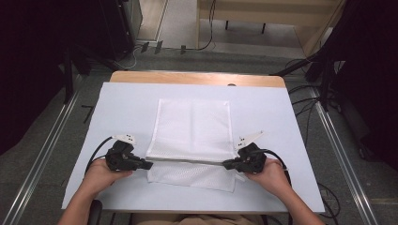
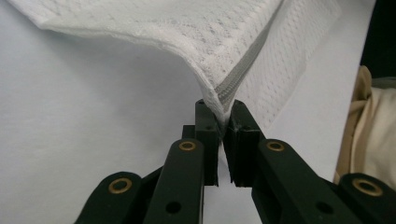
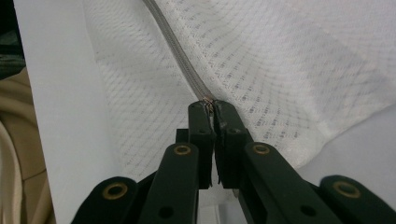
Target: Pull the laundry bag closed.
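Between the left gripper's (image 2: pixel 219 119) two black fingers (image 2: pixel 205 126) sits one end of a grey zipper (image 2: pixel 233 88). The fingers are pressed together on it, with the white cloth squeezed in the thin gap. The cloth lifts up from the fingers like a little tent.

Over on the other side, the right gripper (image 3: pixel 214 106) does the same thing. Its fingers (image 3: pixel 201 123) are clamped tight on the other end of the zipper (image 3: pixel 180 56). The grey zipper line runs up and away from the tips, across the white mesh.

Both grippers hold one thing, a white mesh bag (image 1: pixel 192 136). It has tiny holes all over it. From the high view, the zipper (image 1: pixel 187 161) stretches in a straight line between the left gripper (image 1: pixel 146 164) and the right gripper (image 1: pixel 226 164). Most of the bag lies flat on the far side of the zipper. A smaller strip of the bag lies on the near side, close to the person.

A hand (image 1: pixel 101 176) holds the left gripper, and another hand (image 1: pixel 270 176) holds the right one. A black cable (image 1: pixel 96 152) curls out from the left gripper.

The bag rests in the middle of the desk (image 1: pixel 122 108), which has a white top. A wooden edge (image 1: pixel 197 77) shows at the far side of the desk. Grey floor (image 1: pixel 47 140) lies around it, with dark stands and cables (image 1: pixel 305 101) off to the sides.
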A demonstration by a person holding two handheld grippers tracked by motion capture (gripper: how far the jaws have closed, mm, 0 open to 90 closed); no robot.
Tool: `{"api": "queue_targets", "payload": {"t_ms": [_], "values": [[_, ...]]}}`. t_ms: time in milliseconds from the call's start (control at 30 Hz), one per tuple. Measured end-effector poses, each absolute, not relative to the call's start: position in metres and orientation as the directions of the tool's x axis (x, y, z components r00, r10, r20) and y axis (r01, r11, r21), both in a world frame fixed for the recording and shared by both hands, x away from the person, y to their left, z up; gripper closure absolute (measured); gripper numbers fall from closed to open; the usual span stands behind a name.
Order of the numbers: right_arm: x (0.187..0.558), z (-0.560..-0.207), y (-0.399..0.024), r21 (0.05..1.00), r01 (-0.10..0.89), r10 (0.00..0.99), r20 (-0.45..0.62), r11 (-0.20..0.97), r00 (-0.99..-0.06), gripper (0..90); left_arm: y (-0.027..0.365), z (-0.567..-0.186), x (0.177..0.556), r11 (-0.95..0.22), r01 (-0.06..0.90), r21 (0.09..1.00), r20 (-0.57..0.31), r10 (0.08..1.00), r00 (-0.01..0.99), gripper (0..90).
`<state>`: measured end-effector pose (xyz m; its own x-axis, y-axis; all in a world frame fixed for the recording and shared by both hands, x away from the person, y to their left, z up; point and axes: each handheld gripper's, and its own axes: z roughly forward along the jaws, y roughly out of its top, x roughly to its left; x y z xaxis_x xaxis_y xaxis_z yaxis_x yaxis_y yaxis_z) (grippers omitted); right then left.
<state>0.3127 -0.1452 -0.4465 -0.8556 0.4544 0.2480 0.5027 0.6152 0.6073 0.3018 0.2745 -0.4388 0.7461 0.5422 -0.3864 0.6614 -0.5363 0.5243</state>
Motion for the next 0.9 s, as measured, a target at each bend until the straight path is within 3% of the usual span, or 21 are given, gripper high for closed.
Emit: {"api": "queue_targets", "payload": {"t_ms": [333,400,433,533,700,900], "values": [[0.312,-0.447,-0.150,0.633,0.495,0.454,0.243,0.595,-0.857,85.6,0.277,-0.438,0.303,-0.509,0.672,0.538,-0.389,0.557,0.734,63.6],[0.312,-0.446,-0.150,0.649,0.487,0.446,0.245,0.584,-0.861,78.4,0.280,-0.436,0.303,-0.488,0.673,0.555,-0.382,0.570,0.728,62.4],[0.312,-0.443,-0.153,0.688,0.470,0.443,0.234,0.553,-0.865,71.5,0.281,-0.434,0.303,-0.468,0.675,0.571,-0.381,0.577,0.723,56.2],[0.313,-0.440,-0.156,0.714,0.470,0.459,0.231,0.519,-0.858,67.9,0.287,-0.429,0.305,-0.408,0.671,0.619,-0.374,0.599,0.708,53.5],[0.318,-0.439,-0.164,0.766,0.447,0.511,0.182,0.463,-0.840,52.0,0.292,-0.425,0.306,-0.354,0.664,0.659,-0.346,0.642,0.685,46.2],[0.322,-0.440,-0.170,0.764,0.462,0.546,0.173,0.451,-0.820,51.0,0.295,-0.423,0.308,-0.334,0.655,0.678,-0.311,0.677,0.667,44.4]]}}
